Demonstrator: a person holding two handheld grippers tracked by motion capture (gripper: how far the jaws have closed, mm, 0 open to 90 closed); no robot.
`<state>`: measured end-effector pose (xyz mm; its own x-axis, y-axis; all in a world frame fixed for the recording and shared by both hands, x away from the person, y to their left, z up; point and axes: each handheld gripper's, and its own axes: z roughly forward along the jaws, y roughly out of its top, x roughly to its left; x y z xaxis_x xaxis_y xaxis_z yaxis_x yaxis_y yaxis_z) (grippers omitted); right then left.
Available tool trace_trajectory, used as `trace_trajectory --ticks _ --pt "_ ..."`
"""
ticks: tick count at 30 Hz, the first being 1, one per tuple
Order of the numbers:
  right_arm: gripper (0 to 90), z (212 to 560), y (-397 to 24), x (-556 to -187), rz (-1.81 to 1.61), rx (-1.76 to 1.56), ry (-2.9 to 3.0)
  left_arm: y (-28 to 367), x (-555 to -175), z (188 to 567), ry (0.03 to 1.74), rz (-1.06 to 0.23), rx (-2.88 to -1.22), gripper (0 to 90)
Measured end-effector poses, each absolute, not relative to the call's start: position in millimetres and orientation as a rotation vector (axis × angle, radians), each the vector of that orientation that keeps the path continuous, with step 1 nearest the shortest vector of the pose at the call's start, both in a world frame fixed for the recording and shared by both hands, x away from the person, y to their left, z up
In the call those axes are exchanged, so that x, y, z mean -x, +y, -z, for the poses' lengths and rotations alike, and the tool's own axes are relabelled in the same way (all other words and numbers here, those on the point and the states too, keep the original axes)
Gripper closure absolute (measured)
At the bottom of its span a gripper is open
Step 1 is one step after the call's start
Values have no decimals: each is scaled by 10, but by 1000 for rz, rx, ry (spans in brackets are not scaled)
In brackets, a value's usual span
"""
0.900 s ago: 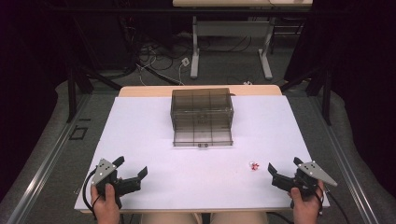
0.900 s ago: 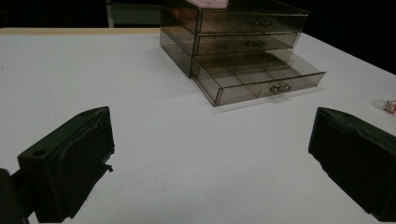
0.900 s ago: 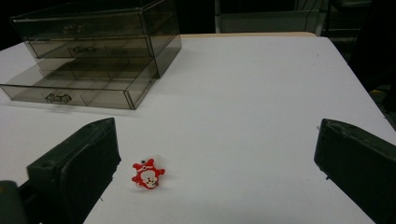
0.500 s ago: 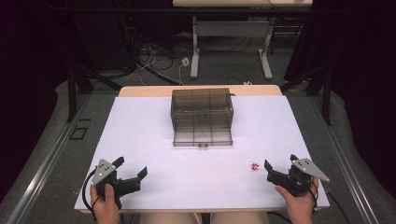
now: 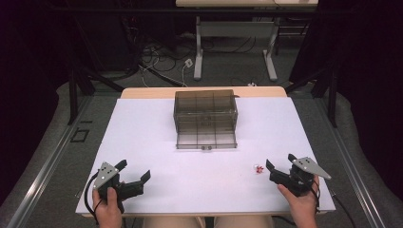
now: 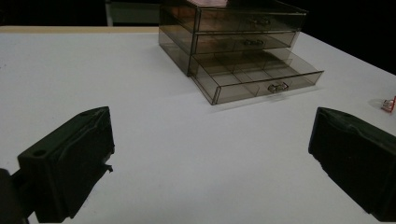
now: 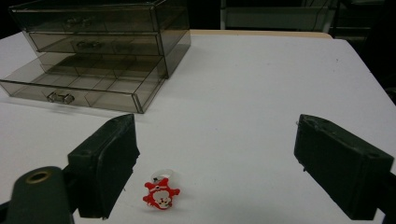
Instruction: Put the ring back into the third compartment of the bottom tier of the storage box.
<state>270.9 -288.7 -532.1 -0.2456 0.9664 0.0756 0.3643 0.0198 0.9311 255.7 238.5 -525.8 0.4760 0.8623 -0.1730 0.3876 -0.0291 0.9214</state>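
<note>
A smoky see-through drawer unit (image 5: pixel 205 114) stands at the middle back of the white table (image 5: pixel 142 137), its bottom drawer (image 5: pixel 206 138) pulled out and divided into compartments. A small red and white charm (image 5: pixel 259 169) lies at the front right. My right gripper (image 5: pixel 281 164) stands open just right of the charm; in the right gripper view the charm (image 7: pixel 160 194) lies near the left jaw, untouched. My left gripper (image 5: pixel 134 170) is open at the front left, nothing between its jaws. The drawer unit (image 6: pixel 233 37) and the charm (image 6: pixel 388 104) lie ahead of the left gripper.
The tabletop ends in a wooden strip (image 5: pixel 142 92) at the back. Beyond it are desk legs (image 5: pixel 198 52) and cables (image 5: pixel 161 59) on the floor. A dark frame post (image 5: pixel 71 85) stands off the left side.
My right gripper has slid left toward the charm, its jaws now close beside it. The left gripper has stayed where it was.
</note>
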Motion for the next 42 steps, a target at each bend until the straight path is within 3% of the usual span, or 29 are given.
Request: trace_trajectory --ticks 13,24,42 --pt "159 5319 -2721 -2816 -1213 -1325 1729 2383 -2559 5260 1098 -539 -1629 3" --pt "277 5385 -2592 -2908 -1177 -1312 1783 2381 -2559 5263 1102 -534 -1633 3" --pt "339 5523 -2588 -2937 -1165 -1374 1857 2375 -2565 5268 1105 -528 -1642 3"
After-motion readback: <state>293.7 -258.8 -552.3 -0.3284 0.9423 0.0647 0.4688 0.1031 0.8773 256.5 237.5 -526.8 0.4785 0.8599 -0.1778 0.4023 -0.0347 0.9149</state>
